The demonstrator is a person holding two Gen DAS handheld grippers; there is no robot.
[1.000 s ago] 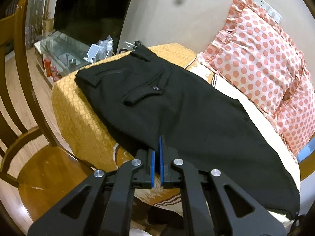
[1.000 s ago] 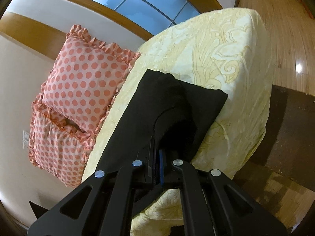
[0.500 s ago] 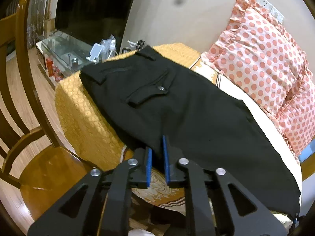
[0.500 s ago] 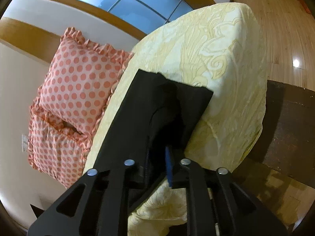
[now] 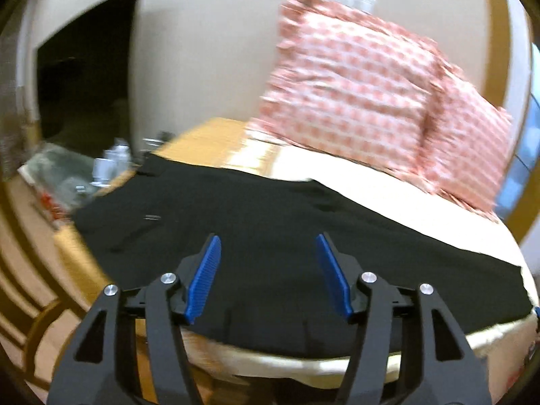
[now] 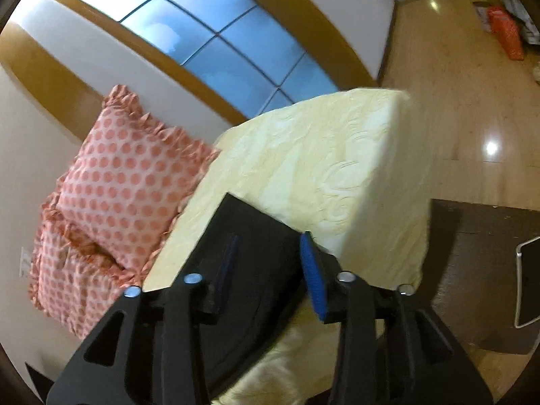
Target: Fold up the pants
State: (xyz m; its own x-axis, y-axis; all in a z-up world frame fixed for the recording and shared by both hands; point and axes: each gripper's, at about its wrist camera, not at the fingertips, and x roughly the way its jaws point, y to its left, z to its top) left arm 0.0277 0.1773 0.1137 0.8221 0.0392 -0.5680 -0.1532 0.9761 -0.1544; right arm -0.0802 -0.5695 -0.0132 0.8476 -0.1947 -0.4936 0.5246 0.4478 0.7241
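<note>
Black pants [image 5: 270,222] lie flat along the cream and orange bed cover [image 5: 398,195], waist end at the left. My left gripper [image 5: 268,246] is open above the pants' near edge, holding nothing; this view is blurred. In the right wrist view the leg end of the pants [image 6: 249,246] lies on the cream cover [image 6: 330,168]. My right gripper [image 6: 270,246] is open over that leg end, with the cloth lying between and under its blue pads [image 6: 312,276].
Pink dotted pillows [image 5: 364,84] lean on the wall behind the bed, and show in the right wrist view [image 6: 125,182]. A wooden chair [image 5: 37,320] stands at lower left. A dark wooden table [image 6: 482,270] and polished floor [image 6: 472,118] lie right of the bed.
Both grippers were shut on the pants' near edge a second ago and have opened and let go. The left view has swung lower and to the right; the right gripper has pulled back.
</note>
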